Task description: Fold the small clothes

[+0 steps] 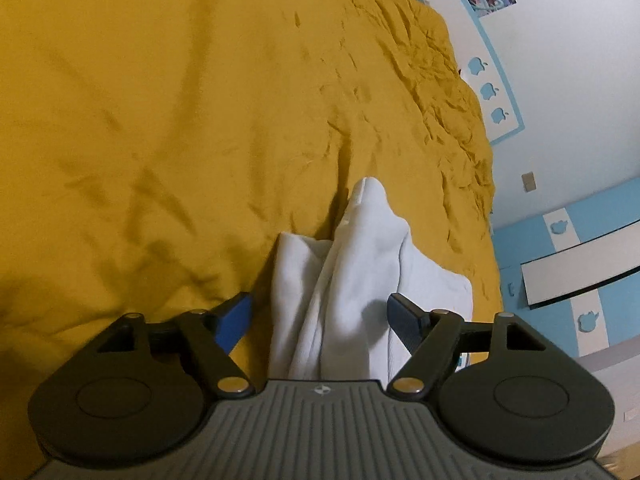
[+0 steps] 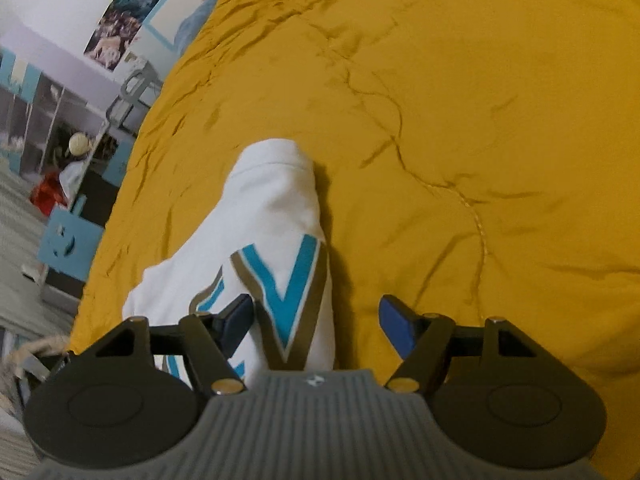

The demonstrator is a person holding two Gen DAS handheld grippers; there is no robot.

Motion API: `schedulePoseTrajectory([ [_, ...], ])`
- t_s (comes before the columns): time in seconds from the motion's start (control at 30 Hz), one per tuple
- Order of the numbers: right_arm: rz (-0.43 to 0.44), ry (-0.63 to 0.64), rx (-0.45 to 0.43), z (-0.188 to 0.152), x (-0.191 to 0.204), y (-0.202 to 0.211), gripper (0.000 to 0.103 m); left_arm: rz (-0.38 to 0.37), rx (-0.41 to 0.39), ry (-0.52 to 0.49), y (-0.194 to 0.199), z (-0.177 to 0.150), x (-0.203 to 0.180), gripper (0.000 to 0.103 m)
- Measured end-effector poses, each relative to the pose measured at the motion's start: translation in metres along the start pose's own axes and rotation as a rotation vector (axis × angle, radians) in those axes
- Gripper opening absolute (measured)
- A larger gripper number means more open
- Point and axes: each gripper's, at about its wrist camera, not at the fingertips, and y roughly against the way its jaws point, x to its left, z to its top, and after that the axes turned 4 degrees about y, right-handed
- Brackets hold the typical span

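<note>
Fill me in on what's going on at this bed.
A person with a two-finger gripper in each hand is folding a small white garment with blue and tan lettering on a mustard-yellow bedspread. Both the left gripper and the right gripper are open above the bunched cloth, gripping nothing.
</note>
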Motion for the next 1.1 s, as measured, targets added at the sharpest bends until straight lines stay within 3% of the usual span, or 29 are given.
schedulePoseTrajectory([
  [0.1, 0.044, -0.057, -0.008, 0.005, -0.008, -0.011, 0.066, 0.002, 0.0, -0.029, -0.009, 0.001, -0.005, 0.085],
  [0.17, 0.054, -0.057, -0.008, 0.008, -0.007, -0.018, 0.061, 0.011, -0.003, -0.035, -0.014, 0.002, -0.007, 0.078],
  [0.23, 0.062, -0.036, -0.002, 0.009, -0.005, -0.023, 0.053, -0.011, 0.0, -0.022, -0.015, 0.002, -0.007, 0.053],
  [0.37, 0.08, -0.044, 0.011, 0.009, -0.002, -0.03, 0.034, 0.027, -0.027, -0.063, -0.008, -0.004, -0.017, 0.038],
  [0.43, 0.049, 0.03, 0.001, 0.009, 0.01, -0.028, 0.022, 0.047, -0.051, -0.109, -0.002, -0.008, -0.028, 0.029],
  [0.53, 0.028, 0.116, -0.034, 0.009, 0.028, -0.016, 0.013, 0.063, -0.087, -0.178, 0.012, -0.016, -0.047, 0.024],
  [0.7, 0.039, 0.216, -0.104, 0.007, 0.056, 0.017, 0.01, 0.065, -0.173, -0.29, 0.046, -0.037, -0.084, 0.022],
  [1.1, 0.14, 0.416, -0.27, -0.02, 0.114, 0.155, 0.009, -0.049, -0.321, -0.41, 0.153, -0.094, -0.146, 0.02],
])
